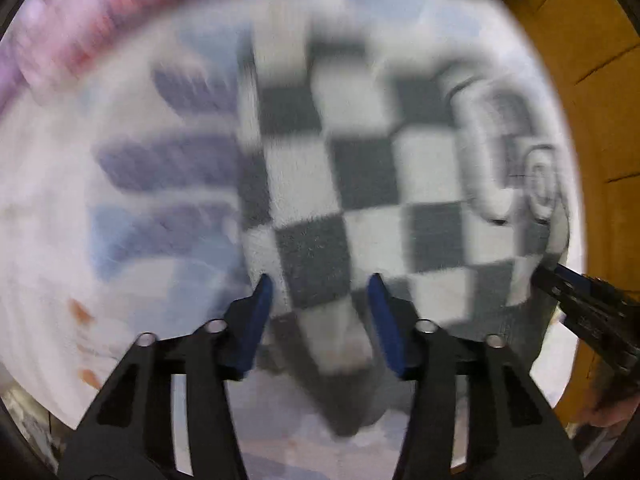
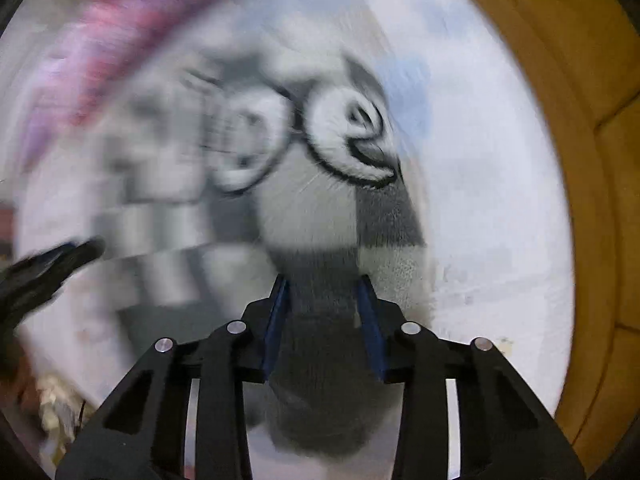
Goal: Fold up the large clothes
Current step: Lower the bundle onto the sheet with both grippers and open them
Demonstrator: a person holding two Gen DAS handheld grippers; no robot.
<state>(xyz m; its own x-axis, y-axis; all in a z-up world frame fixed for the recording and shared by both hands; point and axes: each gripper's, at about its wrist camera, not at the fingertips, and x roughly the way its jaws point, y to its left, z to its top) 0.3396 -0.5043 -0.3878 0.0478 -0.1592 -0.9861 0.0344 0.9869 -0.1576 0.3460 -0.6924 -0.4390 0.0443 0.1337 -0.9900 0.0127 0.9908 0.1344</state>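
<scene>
A grey-and-white checkered fleece sweater (image 1: 360, 160) lies spread on a pale sheet, blurred by motion. My left gripper (image 1: 320, 292) points down at its near edge, and a bunched fold of the checkered cloth fills the gap between the blue pads. In the right wrist view the same sweater (image 2: 320, 200) shows large black-outlined white letters. My right gripper (image 2: 322, 284) is shut on a thick grey fold of it. The right gripper (image 1: 580, 304) shows at the sweater's right edge in the left wrist view. The left gripper (image 2: 52, 264) is a dark blur at the left of the right wrist view.
The sheet (image 1: 120, 200) is white with blue and purple prints. A pink and purple cloth (image 1: 80, 40) runs along its far left edge. An orange-brown padded surface (image 2: 580, 120) borders the sheet on the right. A person's hand (image 1: 612, 412) shows at the lower right.
</scene>
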